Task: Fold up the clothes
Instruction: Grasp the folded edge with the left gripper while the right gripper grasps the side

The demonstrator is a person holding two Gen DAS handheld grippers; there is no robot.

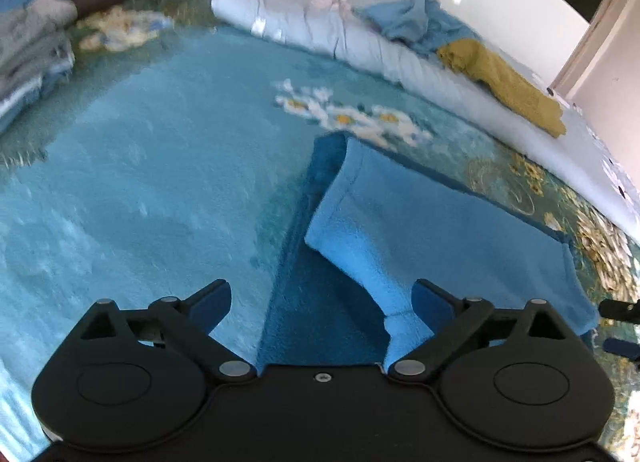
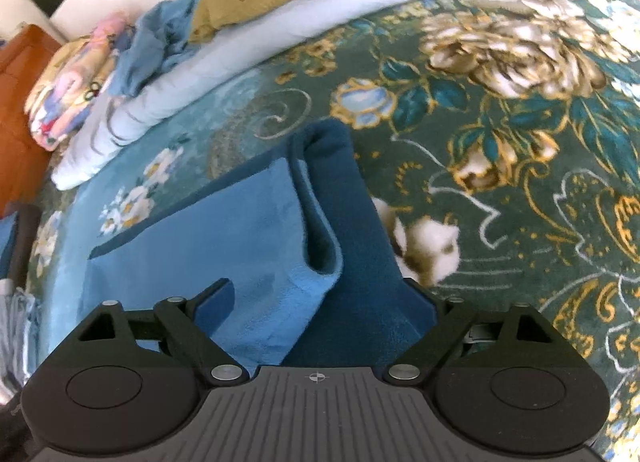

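A blue fleece garment [image 1: 432,221], light blue on one face and dark blue on the other, lies partly folded on the floral blanket [image 1: 140,181]. My left gripper [image 1: 322,294] is open right over its near edge, with a light blue flap between the fingers. In the right wrist view the same garment [image 2: 240,238] lies below my right gripper [image 2: 328,294], which is open, with a raised fold [image 2: 320,221] of the cloth running between the fingers. The right gripper also shows at the edge of the left wrist view [image 1: 620,330].
A pale blue rolled duvet [image 1: 360,41] lies along the far side, with a crumpled blue garment [image 1: 416,17] and a mustard one [image 1: 508,81] on it. Grey folded clothes [image 1: 28,49] sit at the far left. A patterned folded quilt [image 2: 68,89] lies beyond.
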